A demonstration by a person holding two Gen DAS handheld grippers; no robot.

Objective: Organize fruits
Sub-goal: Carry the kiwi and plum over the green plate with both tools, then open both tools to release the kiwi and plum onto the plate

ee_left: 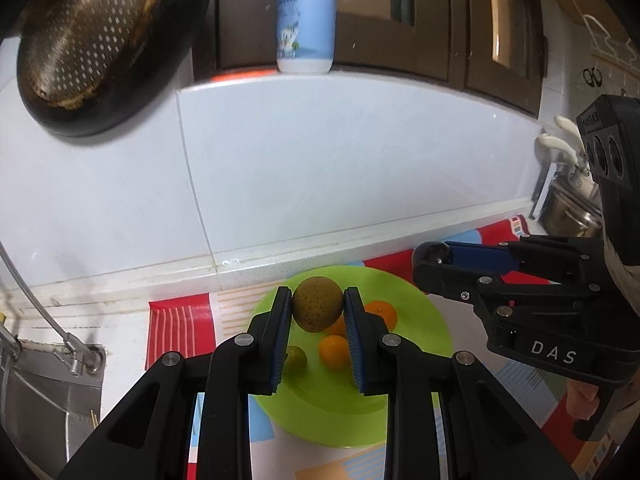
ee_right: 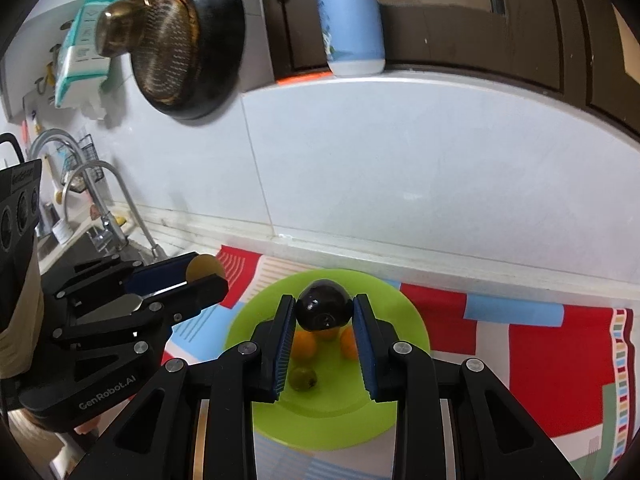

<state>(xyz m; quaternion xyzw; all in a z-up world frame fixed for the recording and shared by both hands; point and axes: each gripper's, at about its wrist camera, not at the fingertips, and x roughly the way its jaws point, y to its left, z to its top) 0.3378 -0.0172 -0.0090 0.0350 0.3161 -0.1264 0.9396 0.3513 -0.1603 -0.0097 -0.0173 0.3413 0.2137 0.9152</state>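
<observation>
My left gripper (ee_left: 318, 304) is shut on a brown speckled round fruit (ee_left: 318, 309) and holds it above a green plate (ee_left: 416, 304). My right gripper (ee_right: 324, 308) is shut on a dark glossy round fruit (ee_right: 323, 307) above the same plate (ee_right: 404, 320). On the plate lie oranges (ee_left: 334, 351) (ee_right: 304, 345) and a small green fruit (ee_left: 295, 358) (ee_right: 303, 378). The right gripper shows in the left wrist view (ee_left: 434, 256), the left gripper in the right wrist view (ee_right: 204, 274), each with its fruit.
The plate sits on a colourful patterned mat (ee_right: 552, 360) on a white counter by a tiled wall. A sink and faucet (ee_right: 100, 200) lie to the left. A dark pan with a strainer (ee_right: 188, 40) hangs above. A blue-white bottle (ee_left: 306, 16) stands on the ledge.
</observation>
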